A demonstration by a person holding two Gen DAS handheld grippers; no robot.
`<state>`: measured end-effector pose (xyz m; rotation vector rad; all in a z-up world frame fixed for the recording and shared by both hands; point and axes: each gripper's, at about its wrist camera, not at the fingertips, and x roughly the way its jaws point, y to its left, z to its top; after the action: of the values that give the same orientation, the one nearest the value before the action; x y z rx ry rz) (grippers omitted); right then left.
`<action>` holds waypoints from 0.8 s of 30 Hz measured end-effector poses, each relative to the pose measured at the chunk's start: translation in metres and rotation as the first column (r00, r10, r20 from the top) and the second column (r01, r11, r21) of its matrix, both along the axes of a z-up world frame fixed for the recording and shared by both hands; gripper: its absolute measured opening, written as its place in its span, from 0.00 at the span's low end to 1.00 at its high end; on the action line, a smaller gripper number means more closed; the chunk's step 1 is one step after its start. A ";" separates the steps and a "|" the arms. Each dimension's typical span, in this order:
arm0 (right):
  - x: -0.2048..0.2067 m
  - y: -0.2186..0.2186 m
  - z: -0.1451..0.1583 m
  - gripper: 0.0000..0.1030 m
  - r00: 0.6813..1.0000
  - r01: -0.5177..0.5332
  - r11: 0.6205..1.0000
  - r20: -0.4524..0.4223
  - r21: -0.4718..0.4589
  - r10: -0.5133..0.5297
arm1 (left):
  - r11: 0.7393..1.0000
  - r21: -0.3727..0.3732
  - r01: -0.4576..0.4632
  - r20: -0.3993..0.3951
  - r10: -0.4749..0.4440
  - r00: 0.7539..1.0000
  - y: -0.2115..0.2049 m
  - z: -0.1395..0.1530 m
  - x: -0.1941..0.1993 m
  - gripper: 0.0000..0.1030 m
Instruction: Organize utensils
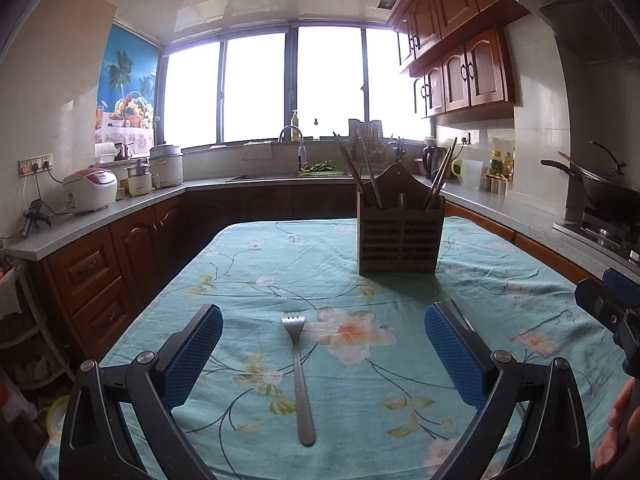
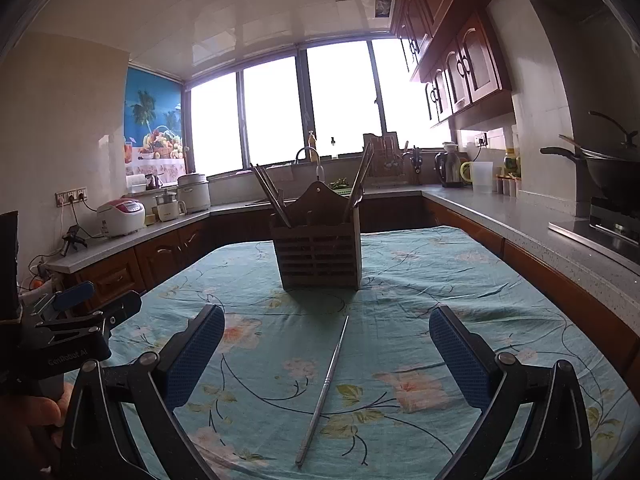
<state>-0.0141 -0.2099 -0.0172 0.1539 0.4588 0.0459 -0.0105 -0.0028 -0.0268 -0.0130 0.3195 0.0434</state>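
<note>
Left gripper [image 1: 323, 344]: jaws spread wide and empty, blue-padded fingers [image 1: 192, 356] hovering low over the table, one each side of a fork.
Fork [image 1: 298, 376]: flat on the tablecloth between the left fingers, touching neither — tines pointing away towards the holder, handle running back towards the camera.
Right gripper [image 2: 327, 350]: jaws likewise wide apart, nothing held, its blue pads [image 2: 456, 360] flanking a single metal chopstick.
Metal chopstick [image 2: 323, 388]: lying on the cloth at a slight slant, thin tip towards the holder, thicker end nearest the camera, clear of both pads.
Utensil holder [image 1: 400, 236]: wooden, slatted front, peaked back panel, standing upright on the table beyond both grippers; dark chopsticks [image 1: 352, 168] lean out of its left and right compartments.
Tablecloth [image 1: 248, 264]: teal with a printed floral pattern, creased, covering the whole table.
Neighbouring tool: the right gripper shows at the right edge of the left wrist view, and a hand [image 2: 28, 424] grips the left tool at the left edge of the right wrist view.
Kitchen beyond: grey counter [image 1: 100, 216] wrapping round the room — rice cooker [image 1: 90, 190] on the left, sink tap [image 1: 290, 134] under the bright window, wok [image 1: 604, 190] on the stove to the right.
</note>
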 end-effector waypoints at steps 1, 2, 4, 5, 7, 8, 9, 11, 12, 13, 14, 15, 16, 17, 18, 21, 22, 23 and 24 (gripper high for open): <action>0.000 0.000 0.001 1.00 1.000 -0.001 1.000 0.003 0.000 0.001 | 1.000 0.000 0.001 0.003 -0.001 1.000 0.000 0.000 0.000 0.99; -0.001 0.001 0.001 1.00 1.000 -0.001 1.000 0.006 -0.001 0.001 | 1.000 0.002 0.000 0.004 0.000 1.000 -0.001 0.000 0.000 0.99; -0.001 0.001 0.002 1.00 1.000 -0.003 1.000 0.008 -0.003 0.003 | 1.000 0.003 0.003 0.006 -0.003 1.000 -0.002 0.001 -0.001 0.99; -0.001 0.002 0.002 1.00 1.000 -0.004 1.000 0.008 -0.003 0.004 | 1.000 0.004 0.003 0.007 -0.003 1.000 -0.002 0.000 -0.001 0.99; 0.000 0.002 0.001 1.00 1.000 -0.005 1.000 0.007 -0.003 0.005 | 1.000 0.004 0.004 0.008 -0.004 1.000 -0.002 0.000 -0.001 0.99; 0.000 0.002 0.001 1.00 1.000 -0.005 1.000 0.007 -0.003 0.005 | 1.000 0.005 0.005 0.008 -0.005 1.000 -0.003 0.000 -0.001 0.99; 0.000 0.002 0.001 1.00 1.000 -0.005 1.000 0.007 -0.003 0.005 | 1.000 0.005 0.004 0.009 -0.004 1.000 -0.004 0.000 -0.001 0.99; -0.001 0.002 0.001 1.00 1.000 -0.005 1.000 0.007 -0.002 0.005 | 1.000 0.004 0.005 0.011 -0.005 1.000 -0.005 0.000 -0.002 0.99; 0.000 0.002 0.001 1.00 1.000 -0.005 1.000 0.008 -0.001 0.005 | 1.000 0.004 0.005 0.012 -0.005 1.000 -0.005 0.000 -0.002 0.99; 0.000 0.002 0.001 1.00 1.000 -0.005 1.000 0.007 -0.002 0.005 | 1.000 0.004 0.003 0.014 -0.003 1.000 -0.005 0.001 -0.003 0.99; -0.001 0.002 0.001 1.00 1.000 -0.006 1.000 0.007 -0.002 0.006 | 1.000 0.003 0.003 0.014 -0.003 1.000 -0.006 0.001 -0.003 0.99; -0.001 0.002 0.001 1.00 1.000 -0.006 1.000 0.008 -0.003 0.006 | 1.000 0.002 0.004 0.015 -0.004 1.000 -0.006 0.001 -0.003 0.99; 0.000 0.003 0.001 1.00 1.000 -0.007 1.000 0.008 -0.004 0.007 | 1.000 0.002 0.003 0.016 -0.003 1.000 -0.006 0.001 -0.003 0.99; 0.000 0.003 0.001 1.00 1.000 -0.007 1.000 0.008 -0.005 0.007 | 1.000 0.003 0.002 0.017 -0.002 1.000 -0.006 0.001 -0.003 0.99; -0.001 0.003 0.001 1.00 1.000 -0.008 1.000 0.008 -0.005 0.008 | 1.000 0.004 0.002 0.018 -0.002 1.000 -0.007 0.001 -0.003 0.99; -0.001 0.003 0.001 1.00 1.000 -0.007 1.000 0.008 -0.005 0.007 | 1.000 0.002 0.002 0.019 -0.002 1.000 -0.008 0.001 -0.004 0.99; -0.001 0.003 0.001 1.00 1.000 -0.006 1.000 0.008 -0.004 0.007 | 1.000 0.002 0.003 0.020 -0.003 1.000 -0.008 0.001 -0.004 0.99; 0.000 0.003 0.001 1.00 1.000 -0.007 1.000 0.008 -0.003 0.007 | 1.000 0.002 0.001 0.021 -0.001 1.000 -0.009 0.001 -0.005 0.99; -0.001 0.003 0.001 1.00 1.000 -0.006 1.000 0.009 -0.002 0.006 | 1.000 0.002 0.001 0.022 -0.001 1.000 -0.009 0.001 -0.005 0.99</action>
<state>-0.0148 -0.2067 -0.0161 0.1499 0.4502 0.0524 -0.0154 -0.0122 -0.0255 -0.0113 0.2974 0.0421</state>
